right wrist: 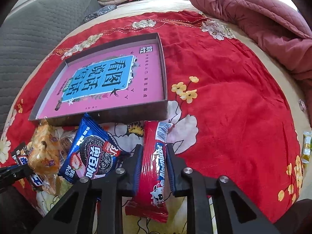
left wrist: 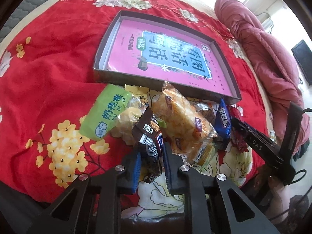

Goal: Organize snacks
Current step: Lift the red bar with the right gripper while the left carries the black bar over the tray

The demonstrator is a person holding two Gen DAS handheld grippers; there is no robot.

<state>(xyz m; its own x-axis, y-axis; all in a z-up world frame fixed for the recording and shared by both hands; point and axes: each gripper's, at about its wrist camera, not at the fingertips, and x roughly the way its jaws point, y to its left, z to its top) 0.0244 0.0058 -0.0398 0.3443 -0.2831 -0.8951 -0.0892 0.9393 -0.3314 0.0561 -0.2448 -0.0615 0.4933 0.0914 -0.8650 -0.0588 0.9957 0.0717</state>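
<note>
On the bed, a red floral bedspread [right wrist: 224,81] carries a shallow cardboard box [right wrist: 165,72] with a pink book [right wrist: 148,74] lying flat inside it, filling most of the floor of the box. The snacks sit in a loose heap on the bedspread just in front of the box's near wall, none of them inside it.

The left gripper [left wrist: 151,165] has its two fingers closed against a dark brown chocolate bar wrapper [left wrist: 148,136], which stands between the blue pads and pokes forward out of them. To its left lies a green milk-snack packet [left wrist: 109,115], touching a clear packet of pale biscuits [left wrist: 128,120]. To its right a long clear-wrapped orange pastry [left wrist: 183,120] lies slanted, its far end touching the box wall. Beyond that is a blue Oreo packet [left wrist: 224,120], standing on edge near the box's corner.

The right gripper [right wrist: 154,167] straddles a red Alpenliebe candy stick [right wrist: 154,163], which lies lengthwise between the fingers, its far end reaching toward the box and its near end running back under the gripper. The pads sit just beside the wrapper on both sides; I cannot tell whether they are pressing it. The Oreo packet lies just left of this gripper, partly over the orange pastry's neighbour wrappers.

A quilted pink blanket [right wrist: 253,13] is bunched along the far side of the bed. A small yellow sachet [right wrist: 306,146] lies alone well apart from the heap, near the right edge of the bedspread.
</note>
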